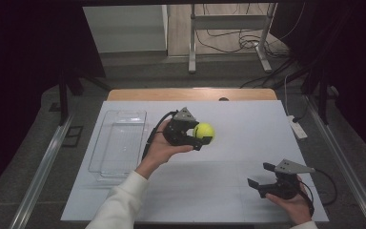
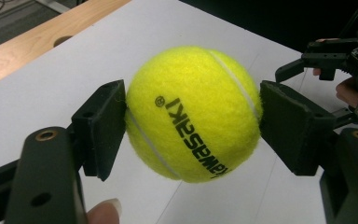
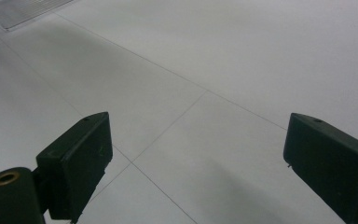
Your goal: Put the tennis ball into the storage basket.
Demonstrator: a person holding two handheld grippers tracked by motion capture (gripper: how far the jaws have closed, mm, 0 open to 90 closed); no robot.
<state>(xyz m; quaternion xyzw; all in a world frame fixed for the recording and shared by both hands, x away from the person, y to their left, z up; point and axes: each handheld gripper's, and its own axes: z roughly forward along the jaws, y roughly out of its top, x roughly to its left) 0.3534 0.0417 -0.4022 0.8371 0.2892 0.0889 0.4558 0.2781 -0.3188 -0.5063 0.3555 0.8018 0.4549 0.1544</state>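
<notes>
A yellow tennis ball with black lettering is held above the middle of the white table. My left gripper is shut on it; in the left gripper view the ball sits squeezed between the two black pads. My right gripper rests near the table's front right, open, with nothing between its jaws; in the right gripper view its fingertips frame bare white tabletop. The right gripper also appears far off in the left gripper view.
A clear plastic tray lies at the left of the white table. The wooden table edge runs along the back. A white power strip lies at the right edge. Cables and a metal frame stand on the floor beyond.
</notes>
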